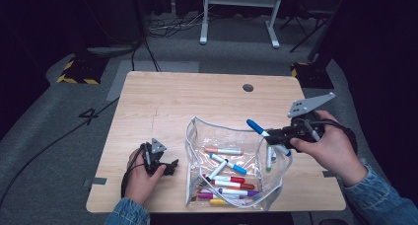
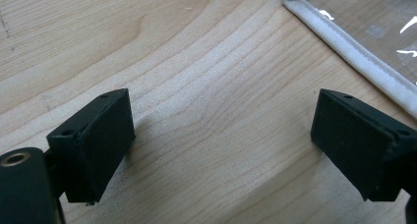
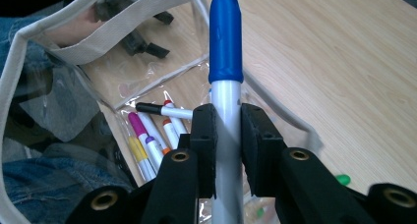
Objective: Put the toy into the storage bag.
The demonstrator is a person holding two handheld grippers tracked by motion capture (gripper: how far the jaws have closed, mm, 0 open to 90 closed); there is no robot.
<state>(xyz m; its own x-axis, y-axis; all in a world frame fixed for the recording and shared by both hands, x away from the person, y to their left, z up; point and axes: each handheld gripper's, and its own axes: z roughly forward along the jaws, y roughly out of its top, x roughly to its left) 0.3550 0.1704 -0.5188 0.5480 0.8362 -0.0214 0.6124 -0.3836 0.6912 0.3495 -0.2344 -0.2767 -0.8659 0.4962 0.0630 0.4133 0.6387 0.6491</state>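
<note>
Between the right gripper's (image 3: pixel 227 135) jaws a blue-capped marker (image 3: pixel 225 62) is pinched by its white barrel, the pads pressed on both sides and the cap jutting out past them. Seen from the high view, that gripper (image 1: pixel 274 136) hangs above the right rim of the clear pouch (image 1: pixel 197 151), with the marker (image 1: pixel 266 135) slanting over the pouch's open mouth and clear of its white edging. Below it, inside the pouch, loose markers (image 1: pixel 227 178) lie scattered on the bottom, most of them toward the near end.

Left of the pouch, the left gripper (image 1: pixel 167 167) rests low on the tabletop (image 1: pixel 162 101), its jaws spread wide with bare wood between them. From the left gripper view the pouch's white edging (image 2: pixel 354 57) runs diagonally just beyond the right-hand jaw, apart from it.

Beyond the pouch the tabletop is open wood up to its far edge, broken by a small round hole (image 1: pixel 248 87) toward the far right. To the pouch's right, the person's right hand (image 1: pixel 328 148) sits over the tabletop near its right edge.
</note>
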